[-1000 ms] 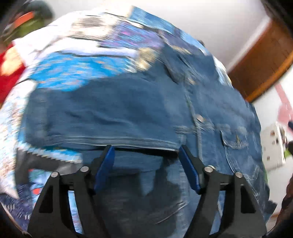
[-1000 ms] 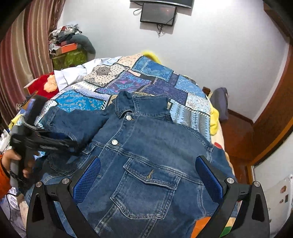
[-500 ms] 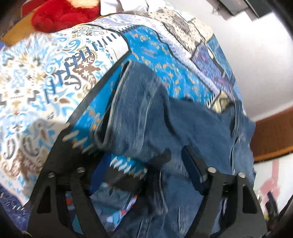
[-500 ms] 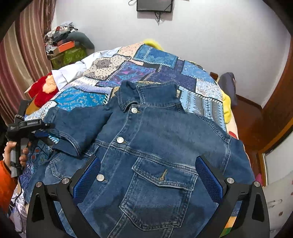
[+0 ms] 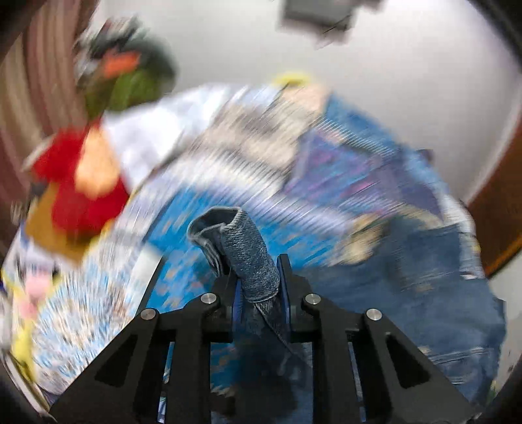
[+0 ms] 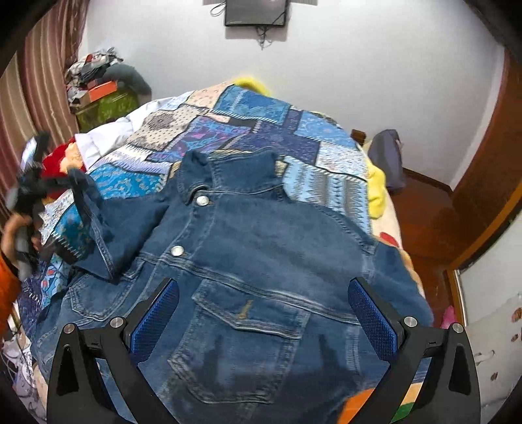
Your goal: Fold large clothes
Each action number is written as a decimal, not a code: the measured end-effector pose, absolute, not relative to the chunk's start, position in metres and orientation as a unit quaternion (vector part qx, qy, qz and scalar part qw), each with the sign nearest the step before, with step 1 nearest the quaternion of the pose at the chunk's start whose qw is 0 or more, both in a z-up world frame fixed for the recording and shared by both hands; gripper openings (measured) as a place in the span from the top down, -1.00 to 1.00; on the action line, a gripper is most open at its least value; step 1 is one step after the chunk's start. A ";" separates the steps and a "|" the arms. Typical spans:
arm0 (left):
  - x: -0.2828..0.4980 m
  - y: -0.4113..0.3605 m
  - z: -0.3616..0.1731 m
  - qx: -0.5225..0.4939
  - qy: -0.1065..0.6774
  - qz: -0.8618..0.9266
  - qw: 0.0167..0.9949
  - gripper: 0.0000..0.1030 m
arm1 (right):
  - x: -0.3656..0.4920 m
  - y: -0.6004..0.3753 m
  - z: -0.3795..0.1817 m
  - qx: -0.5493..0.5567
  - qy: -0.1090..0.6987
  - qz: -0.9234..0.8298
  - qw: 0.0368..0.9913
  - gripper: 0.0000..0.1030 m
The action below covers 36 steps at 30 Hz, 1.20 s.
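Note:
A dark blue denim jacket (image 6: pixel 261 248) lies face up and buttoned on a patchwork bedspread (image 6: pixel 248 130), collar toward the far wall. My left gripper (image 5: pixel 259 277) is shut on the cuff of the jacket's sleeve (image 5: pixel 241 241), which sticks up between the fingers. In the right wrist view this gripper (image 6: pixel 29 195) is at the bed's left edge, holding the sleeve (image 6: pixel 94 225) lifted off the bed. My right gripper (image 6: pixel 261 313) is open and empty, hovering above the chest pocket (image 6: pixel 244 339).
A red plush toy (image 6: pixel 58 159) and a white cloth (image 6: pixel 101 137) lie at the bed's left. A green box with piled clutter (image 6: pixel 101 98) stands by the curtain. A yellow blanket (image 6: pixel 375 189), a wooden floor and a door frame (image 6: pixel 483 182) are to the right. A screen (image 6: pixel 256 13) hangs on the wall.
My left gripper has closed on the sleeve cuff and lifted it at the bed's left edge. My right gripper has moved slightly closer over the jacket and stays open.

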<state>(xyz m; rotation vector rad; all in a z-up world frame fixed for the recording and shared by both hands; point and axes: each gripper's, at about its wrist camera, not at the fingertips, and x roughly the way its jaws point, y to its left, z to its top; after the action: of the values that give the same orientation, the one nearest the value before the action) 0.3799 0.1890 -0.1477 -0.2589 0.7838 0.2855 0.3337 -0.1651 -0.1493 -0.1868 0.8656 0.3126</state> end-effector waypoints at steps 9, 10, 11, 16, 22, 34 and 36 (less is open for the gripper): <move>0.391 0.007 -0.029 -0.065 0.301 -0.069 0.949 0.63 | 0.328 -0.232 -0.138 -0.032 0.406 0.123 0.905 -1.00; 0.394 -0.016 -0.031 -0.059 0.309 -0.091 0.945 0.63 | 0.326 -0.241 -0.136 -0.027 0.405 0.119 0.906 -1.00; 0.397 -0.036 -0.035 -0.050 0.319 -0.109 0.940 0.63 | 0.325 -0.252 -0.134 -0.021 0.405 0.113 0.907 -1.00; 0.404 -0.126 -0.102 0.007 0.400 -0.172 0.900 0.62 | 0.315 -0.297 -0.130 0.001 0.411 0.088 0.907 -1.00; 0.390 -0.170 -0.193 0.024 0.520 -0.239 0.820 0.59 | 0.309 -0.329 -0.143 0.039 0.437 0.083 0.895 -1.00; 0.374 -0.059 -0.134 0.007 0.452 -0.168 0.876 -0.74 | 0.337 -0.287 -0.163 0.038 0.457 0.117 0.881 -1.00; 0.377 -0.027 -0.141 0.020 0.453 -0.117 0.884 -0.74 | 0.347 -0.270 -0.172 0.027 0.466 0.125 0.875 -1.00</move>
<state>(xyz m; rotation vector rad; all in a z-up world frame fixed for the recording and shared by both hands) 0.3770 -0.0272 -0.1408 0.0424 0.9425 -0.2445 0.3472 -0.2702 -0.1723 0.0557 0.9730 0.2602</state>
